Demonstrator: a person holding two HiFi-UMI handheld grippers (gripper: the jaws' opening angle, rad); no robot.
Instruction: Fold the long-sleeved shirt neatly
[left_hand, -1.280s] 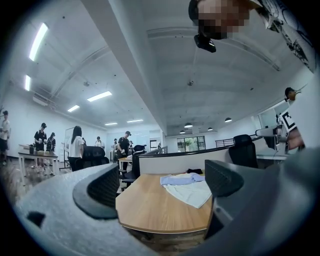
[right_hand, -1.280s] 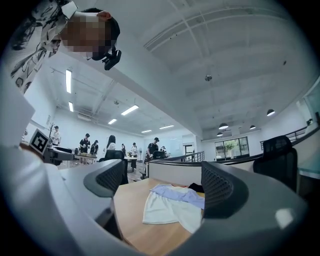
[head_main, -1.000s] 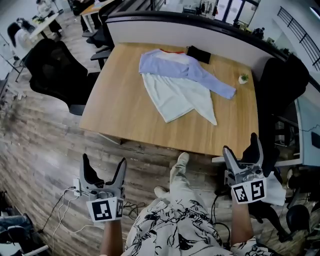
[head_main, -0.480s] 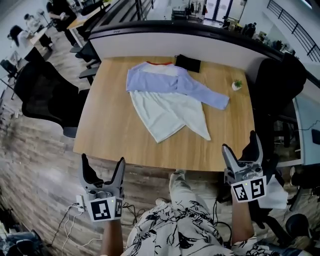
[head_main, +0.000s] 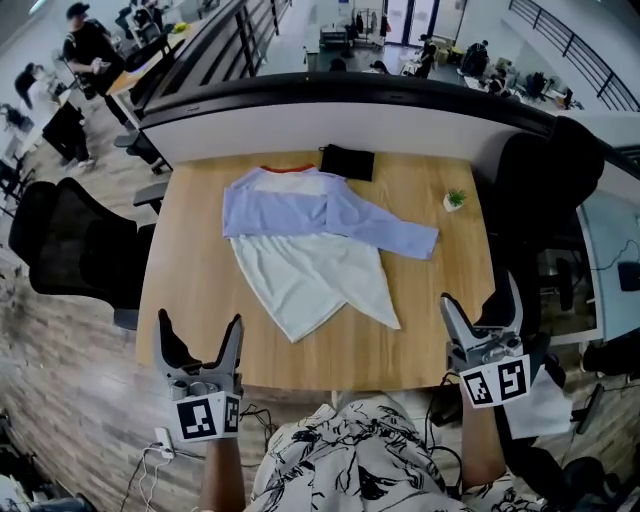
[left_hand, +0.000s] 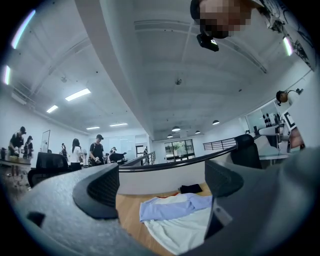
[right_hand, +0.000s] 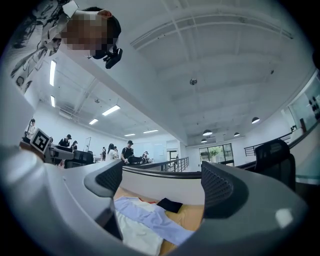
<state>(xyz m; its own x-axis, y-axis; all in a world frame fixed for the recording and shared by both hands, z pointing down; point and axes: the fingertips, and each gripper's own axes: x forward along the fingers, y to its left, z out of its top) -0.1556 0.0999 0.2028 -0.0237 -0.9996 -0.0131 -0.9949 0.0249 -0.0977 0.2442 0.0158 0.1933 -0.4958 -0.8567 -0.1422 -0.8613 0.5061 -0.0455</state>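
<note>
Standing at the near edge of a wooden table (head_main: 185, 300), a person in a black-and-white patterned top (head_main: 350, 470) holds both tools low in front of the body, short of the tabletop. The left gripper (head_main: 200, 322) has its two fingers spread wide with nothing between them. The right gripper (head_main: 480, 292) is the same, jaws well apart and empty. Neither touches any cloth.

The long-sleeved shirt (head_main: 310, 250) lies loosely on the middle of the table, not folded neatly. Its pale blue upper part and one blue sleeve lie across a white lower part. That sleeve runs out towards the right, and its cuff ends near a small potted plant (head_main: 455, 199). A thin red edge shows at the shirt's far side. Just beyond that edge, a flat black item (head_main: 347, 161) rests at the far side of the table.

From the left gripper view, the shirt appears in the gap between the open fingers, well ahead of them. The right gripper view shows it likewise. A black office chair (head_main: 70, 250) stands to the left of the table, and another (head_main: 545, 180) stands at the right.
</note>
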